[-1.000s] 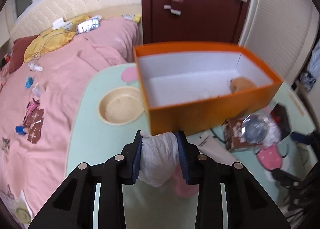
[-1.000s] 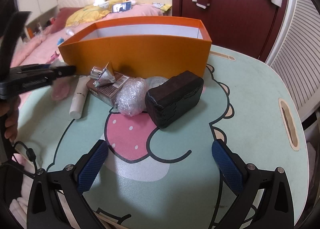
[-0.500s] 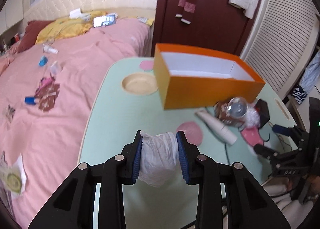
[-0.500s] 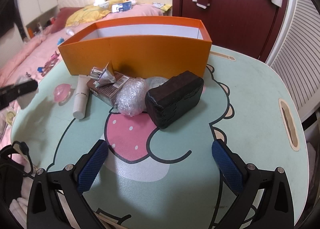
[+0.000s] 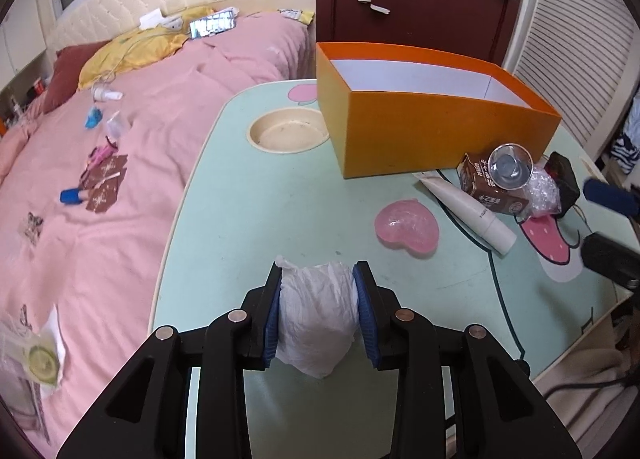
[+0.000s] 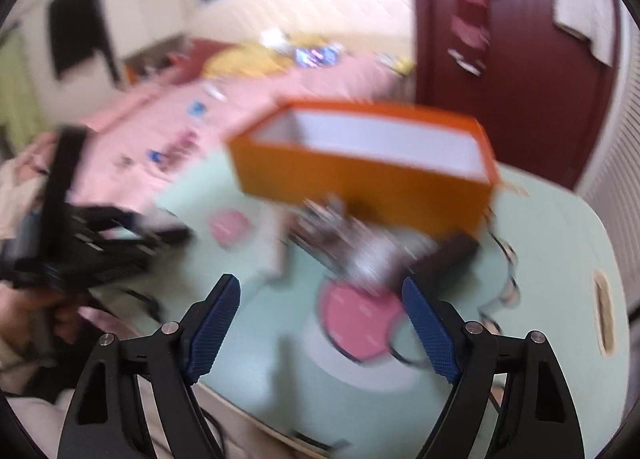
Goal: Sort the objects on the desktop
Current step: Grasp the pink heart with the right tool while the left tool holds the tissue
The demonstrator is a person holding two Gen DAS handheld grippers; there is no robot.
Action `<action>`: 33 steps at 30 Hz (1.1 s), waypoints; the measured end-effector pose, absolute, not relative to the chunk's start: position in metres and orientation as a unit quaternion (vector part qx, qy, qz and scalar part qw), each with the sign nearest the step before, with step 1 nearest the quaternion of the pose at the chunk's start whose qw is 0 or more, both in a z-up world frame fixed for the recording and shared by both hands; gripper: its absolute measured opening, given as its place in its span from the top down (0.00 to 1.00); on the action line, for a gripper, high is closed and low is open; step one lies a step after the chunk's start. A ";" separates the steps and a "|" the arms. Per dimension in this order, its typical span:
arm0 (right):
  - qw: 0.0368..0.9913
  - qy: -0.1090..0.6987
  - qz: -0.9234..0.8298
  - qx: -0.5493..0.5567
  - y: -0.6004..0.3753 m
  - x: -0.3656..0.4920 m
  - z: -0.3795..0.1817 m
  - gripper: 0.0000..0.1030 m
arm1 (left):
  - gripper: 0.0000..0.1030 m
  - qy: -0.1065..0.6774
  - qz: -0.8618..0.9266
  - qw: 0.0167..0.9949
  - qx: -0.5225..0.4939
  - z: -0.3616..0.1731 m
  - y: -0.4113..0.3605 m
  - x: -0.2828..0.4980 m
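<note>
Crumpled white plastic, a wadded bag (image 5: 316, 319), sits clenched between the blue pads of the left tongs (image 5: 318, 311) in the left wrist view; its long axis runs along the fingers, away from the camera, with a twisted tip at its far left corner, and it hangs above the near part of the mint-green tabletop (image 5: 280, 211). Beyond it, on the tabletop, lies a pink heart-shaped dish (image 5: 406, 226). Just right of the dish a white tube (image 5: 466, 207) lies flat, long axis diagonal, its wide capped end nearer the camera and its narrow end pointing toward the orange box (image 5: 432, 131). Beside the tube a brown carton (image 5: 486, 189) lies on its side with a shiny metal funnel-like piece (image 5: 510, 166) on it, mouth facing the camera; a ball of clear wrap (image 5: 542, 195) and a black block (image 5: 564, 175) follow to the right. The orange box stands open-topped, long axis left to right, and a round cream recess (image 5: 286, 133) lies to its left. Farthest is a pink bed (image 5: 120, 163). In the blurred right wrist view the right tongs (image 6: 322, 323) are closing with nothing between the pads, above the tabletop's pink strawberry print (image 6: 356, 319); the same box (image 6: 360, 175) lies beyond.
</note>
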State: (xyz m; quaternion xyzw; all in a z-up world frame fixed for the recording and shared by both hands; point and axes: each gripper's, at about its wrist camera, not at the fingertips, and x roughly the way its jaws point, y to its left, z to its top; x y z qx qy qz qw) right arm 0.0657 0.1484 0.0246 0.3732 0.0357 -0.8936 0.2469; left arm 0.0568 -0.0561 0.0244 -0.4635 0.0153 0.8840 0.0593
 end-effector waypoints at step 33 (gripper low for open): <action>0.310 0.039 -0.850 0.423 0.057 0.001 -0.013 0.79 | 0.65 -0.011 0.876 0.063 -0.478 0.027 -0.068 0.064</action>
